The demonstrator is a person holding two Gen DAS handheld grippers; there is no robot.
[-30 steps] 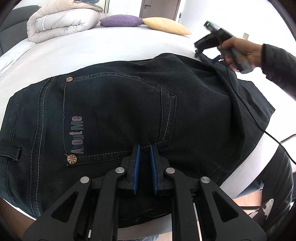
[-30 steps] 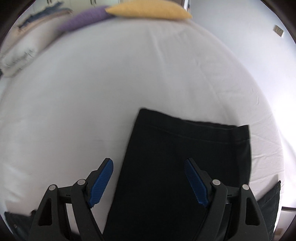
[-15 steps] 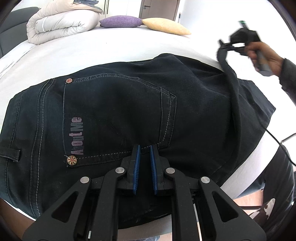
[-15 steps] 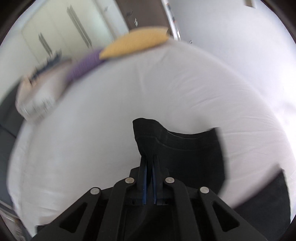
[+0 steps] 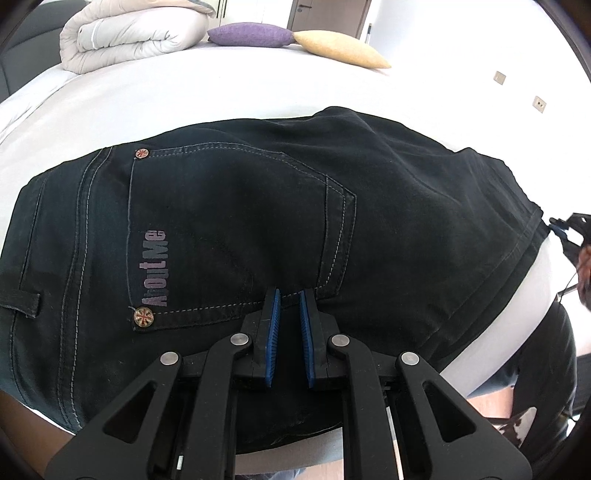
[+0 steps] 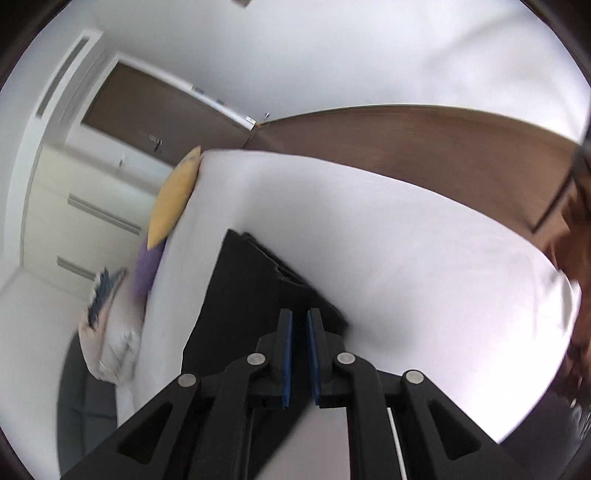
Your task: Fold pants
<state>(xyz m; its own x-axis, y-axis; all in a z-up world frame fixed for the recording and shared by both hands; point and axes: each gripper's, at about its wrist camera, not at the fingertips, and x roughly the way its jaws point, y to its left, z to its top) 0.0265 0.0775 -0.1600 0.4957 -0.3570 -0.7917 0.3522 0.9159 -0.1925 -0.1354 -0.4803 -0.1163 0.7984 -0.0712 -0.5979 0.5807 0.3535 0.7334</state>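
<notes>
Dark denim pants (image 5: pixel 236 229) lie on the white bed (image 5: pixel 166 96), back pocket up, with an "AboutMe" label. A leg section is folded over them on the right. My left gripper (image 5: pixel 288 295) rests on the pants near the pocket's lower edge, its jaws nearly together with a narrow gap; no cloth shows between them. My right gripper (image 6: pixel 299 317) is tilted sideways, jaws shut on the dark pants fabric (image 6: pixel 251 302) that runs under them. It also shows at the right edge of the left wrist view (image 5: pixel 565 229).
A rolled cream duvet (image 5: pixel 125 33), a purple pillow (image 5: pixel 251 35) and a yellow pillow (image 5: pixel 340 48) lie at the bed's far end. A brown door and white wardrobe stand behind. The bed's near edge and wooden floor (image 5: pixel 491 398) are at lower right.
My right gripper shut on the pant leg end, lifted it and carried it over and down to the right edge of the pants, rolling sideways. My left gripper stayed put.
</notes>
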